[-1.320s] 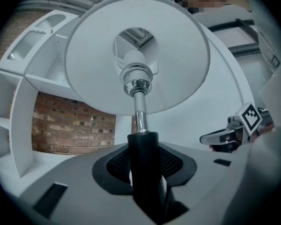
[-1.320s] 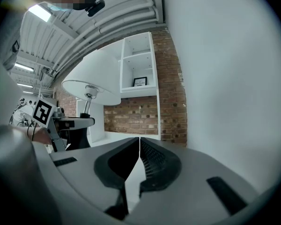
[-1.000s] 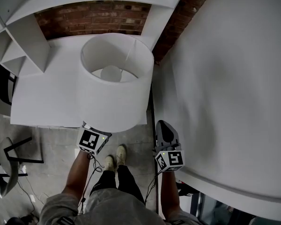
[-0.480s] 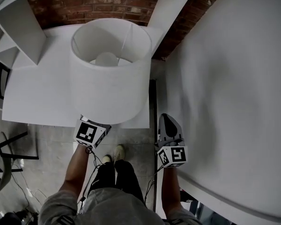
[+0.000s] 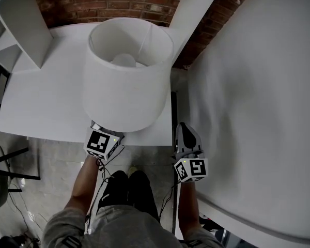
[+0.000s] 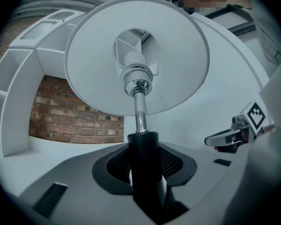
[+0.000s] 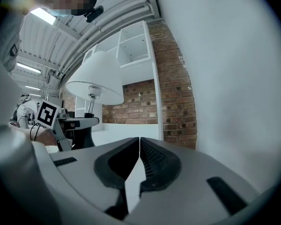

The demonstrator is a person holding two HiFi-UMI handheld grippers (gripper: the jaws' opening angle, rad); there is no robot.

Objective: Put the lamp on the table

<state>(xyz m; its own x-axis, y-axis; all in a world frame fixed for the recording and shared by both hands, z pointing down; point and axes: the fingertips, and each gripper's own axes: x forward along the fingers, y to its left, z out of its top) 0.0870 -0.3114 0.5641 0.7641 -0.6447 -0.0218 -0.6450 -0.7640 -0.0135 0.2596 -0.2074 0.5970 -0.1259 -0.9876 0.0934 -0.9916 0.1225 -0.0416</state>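
Observation:
The lamp has a wide white drum shade point(image 5: 126, 81) that stands over the white table point(image 5: 46, 102). My left gripper point(image 5: 104, 138) reaches under the shade from the table's near edge. In the left gripper view its jaws point(image 6: 143, 170) are shut on the lamp's black stem point(image 6: 143, 153), below the chrome rod point(image 6: 140, 116) and the shade's underside point(image 6: 178, 55). The lamp's foot is hidden in the head view. My right gripper point(image 5: 186, 134) hovers to the right of the table's corner, jaws point(image 7: 139, 158) shut with nothing in them. It sees the lamp point(image 7: 96, 78) to its left.
A white shelf unit point(image 5: 20, 25) stands at the table's back left against a brick wall point(image 5: 108, 4). A large white panel point(image 5: 258, 102) fills the right side, with a narrow dark gap point(image 5: 172, 107) beside the table. A chair point(image 5: 0, 185) stands on the concrete floor at the left.
The left gripper has carried the lamp forward: the shade, which overhung the table's near edge, now stands fully over the tabletop. The right gripper has come forward alongside, still shut.

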